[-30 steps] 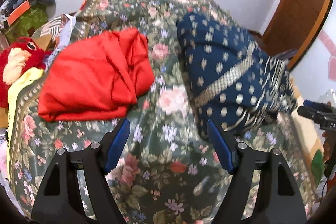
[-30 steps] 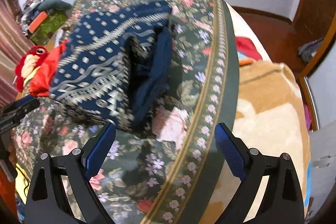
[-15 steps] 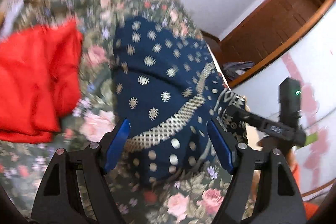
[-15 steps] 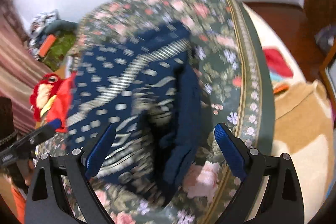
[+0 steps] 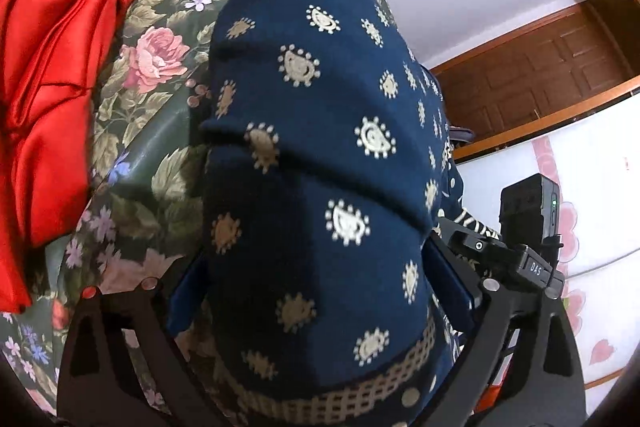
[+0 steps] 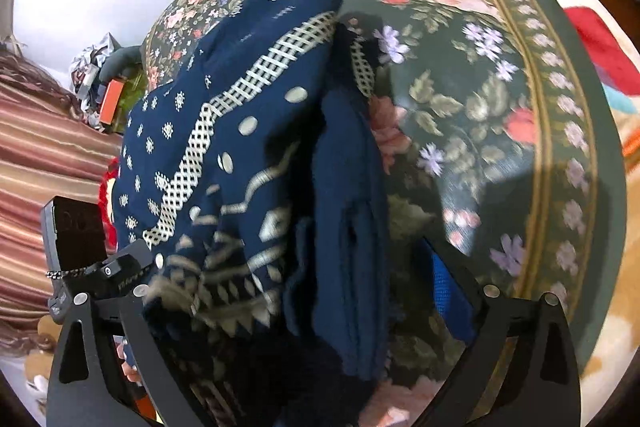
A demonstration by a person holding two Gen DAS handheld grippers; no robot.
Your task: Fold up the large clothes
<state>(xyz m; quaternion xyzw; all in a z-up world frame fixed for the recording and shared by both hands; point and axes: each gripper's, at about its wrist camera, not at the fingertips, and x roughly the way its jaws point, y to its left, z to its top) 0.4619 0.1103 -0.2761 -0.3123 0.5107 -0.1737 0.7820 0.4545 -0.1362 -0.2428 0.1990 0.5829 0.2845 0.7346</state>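
A folded navy cloth (image 5: 320, 147) with cream motifs and a lattice band lies in a thick pile on the floral bedspread (image 5: 160, 155). My left gripper (image 5: 316, 287) straddles its near end. The jaws are opening, the cloth bulges between the blue pads, and nothing is pinched. My right gripper (image 6: 316, 279) stands over the other side of the same navy cloth (image 6: 248, 155). Its right pad (image 6: 444, 291) is clear of the fabric and its left finger is hidden under a fold. Each gripper shows at the edge of the other's view.
A red satin garment (image 5: 52, 107) lies bunched on the bed to the left. The bedspread's border (image 6: 560, 115) curves on the right, with a beige blanket (image 6: 616, 267) beyond. A red plush toy (image 6: 106, 187), clutter (image 6: 108, 83) and a striped curtain (image 6: 40, 147) are on the left, a wooden door (image 5: 540, 87) behind.
Both grippers have come down and forward onto the navy cloth, which now fills both views. The left view swung away from the red garment, and its jaws stand wider.
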